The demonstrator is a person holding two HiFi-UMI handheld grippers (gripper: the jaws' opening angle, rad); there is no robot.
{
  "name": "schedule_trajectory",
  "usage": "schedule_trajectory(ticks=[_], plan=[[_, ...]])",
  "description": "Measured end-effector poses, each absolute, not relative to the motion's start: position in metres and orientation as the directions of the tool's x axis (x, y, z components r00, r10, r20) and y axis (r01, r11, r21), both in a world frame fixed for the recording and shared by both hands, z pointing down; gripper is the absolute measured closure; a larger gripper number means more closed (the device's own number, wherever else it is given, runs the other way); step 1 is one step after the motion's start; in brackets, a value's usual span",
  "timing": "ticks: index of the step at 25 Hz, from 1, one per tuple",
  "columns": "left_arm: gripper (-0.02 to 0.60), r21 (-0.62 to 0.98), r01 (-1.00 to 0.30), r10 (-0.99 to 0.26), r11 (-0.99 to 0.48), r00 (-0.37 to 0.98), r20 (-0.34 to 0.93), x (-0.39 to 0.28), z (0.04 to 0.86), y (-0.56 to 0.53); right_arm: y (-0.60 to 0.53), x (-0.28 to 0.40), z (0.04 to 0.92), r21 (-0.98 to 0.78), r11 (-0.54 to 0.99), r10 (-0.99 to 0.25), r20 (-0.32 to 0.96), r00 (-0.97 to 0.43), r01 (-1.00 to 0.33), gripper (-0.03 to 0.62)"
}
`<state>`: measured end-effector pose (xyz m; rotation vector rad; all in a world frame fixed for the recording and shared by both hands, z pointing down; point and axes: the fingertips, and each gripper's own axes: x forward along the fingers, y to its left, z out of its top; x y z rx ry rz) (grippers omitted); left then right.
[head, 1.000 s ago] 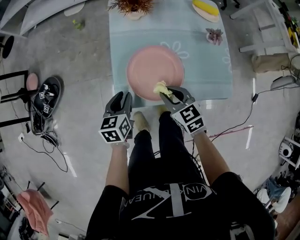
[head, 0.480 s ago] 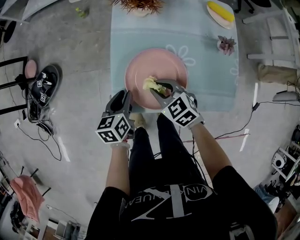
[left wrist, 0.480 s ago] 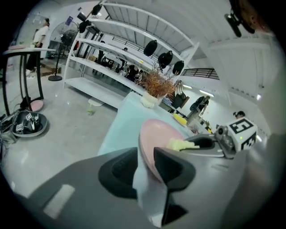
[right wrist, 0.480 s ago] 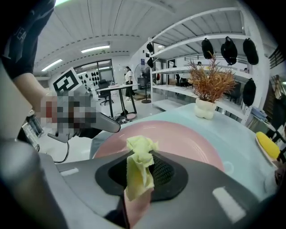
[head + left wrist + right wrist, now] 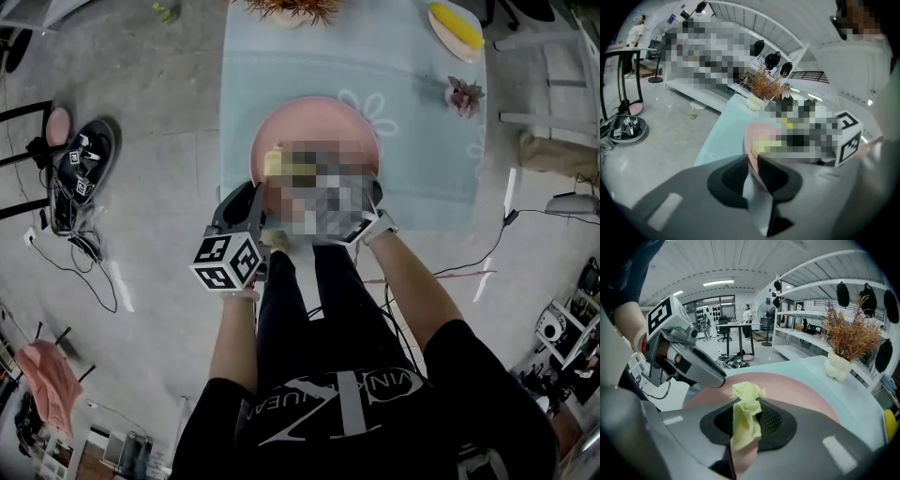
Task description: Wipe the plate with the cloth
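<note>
Head view: the pink plate point(image 5: 319, 117) lies at the worktop's point(image 5: 412, 94) near edge, yellow cloth point(image 5: 273, 161) on its left part; left gripper view: the left hand-held gripper point(image 5: 751, 161) is clenched on the plate's rim; right gripper view: the right hand-held gripper point(image 5: 746, 427) pinches the cloth over the plate, so wiping seems under way, not finished.

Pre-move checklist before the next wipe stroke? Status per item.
1. Left gripper shut on the plate rim: ok.
2. Right gripper shut on the cloth: ok.
3. Cloth pressed onto the plate surface: cannot tell; the head view is obscured there, and the right gripper view does not show contact.
4. Grippers apart from each other: ok.
5. Plant vase clear of the plate: ok.
</note>
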<state>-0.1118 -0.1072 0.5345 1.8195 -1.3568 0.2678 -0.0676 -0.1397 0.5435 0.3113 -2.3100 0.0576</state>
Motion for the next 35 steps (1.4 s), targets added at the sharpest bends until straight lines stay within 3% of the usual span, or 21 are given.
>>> schedule_trajectory(ticks=[14, 24, 35], plan=[[0.581, 0.491, -0.869, -0.693, -0.064, 0.393, 0.605, -0.112, 0.535, -0.108, -0.196, -0.063, 0.551, 0.229, 0.955, -0.297, 0.774, -0.558, -0.191, 0.510], [0.581, 0.501, -0.863, -0.695, -0.062, 0.398, 0.599, -0.113, 0.534, -0.107, -0.223, -0.011, 0.552, 0.319, 0.905, -0.413, 0.813, -0.410, -0.281, 0.512], [0.581, 0.512, -0.857, -0.690, -0.065, 0.409, 0.597, -0.112, 0.535, -0.107, -0.203, 0.036, 0.554, 0.312, 0.882, -0.428, 0.844, -0.323, -0.353, 0.514]])
